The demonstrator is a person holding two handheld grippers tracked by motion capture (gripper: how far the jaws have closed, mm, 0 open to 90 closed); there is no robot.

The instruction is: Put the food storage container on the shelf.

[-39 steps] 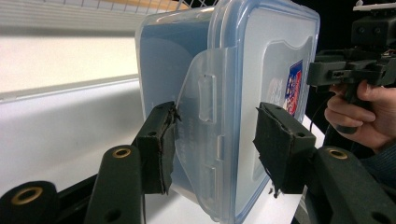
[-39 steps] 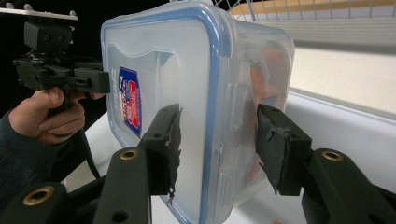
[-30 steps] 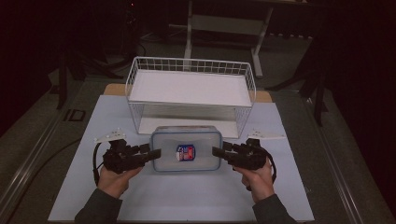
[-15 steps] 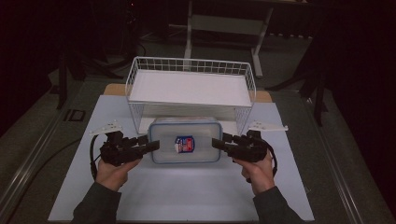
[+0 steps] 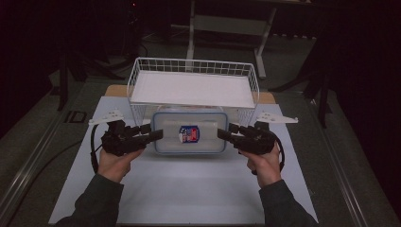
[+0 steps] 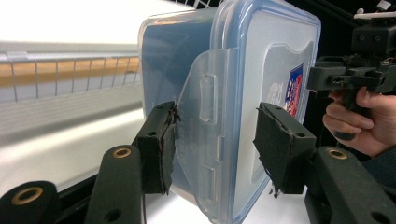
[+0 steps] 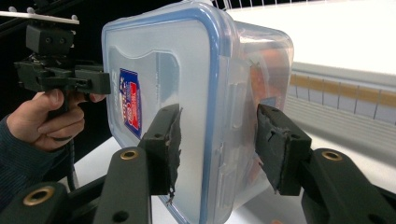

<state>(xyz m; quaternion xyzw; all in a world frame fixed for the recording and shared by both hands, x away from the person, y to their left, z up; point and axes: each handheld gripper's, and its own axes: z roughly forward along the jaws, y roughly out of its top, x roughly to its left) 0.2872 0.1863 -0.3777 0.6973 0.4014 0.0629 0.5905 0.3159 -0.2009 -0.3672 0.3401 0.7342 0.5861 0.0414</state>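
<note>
A clear plastic box (image 5: 208,137) with a blue-rimmed lid and a red and blue label hangs above the white mat, held at both ends just in front of the wire basket (image 5: 191,64). My left gripper (image 5: 158,135) is shut on its left end. In the left gripper view the pads (image 6: 159,149) clamp the box (image 6: 261,60) across lid and base, over the side latch. My right gripper (image 5: 222,134) is shut on the right end. In the right gripper view its pads (image 7: 280,144) squeeze the box (image 7: 159,56) the same way. Something orange shows inside.
The white wire basket with a white floor stands on legs at the back of the mat (image 5: 189,189), right behind the box. The table's metal edges run along both sides. Dark floor and a stand lie beyond.
Both hands have risen with the box between them. The box has come up off the mat and now sits higher against the basket's front.
</note>
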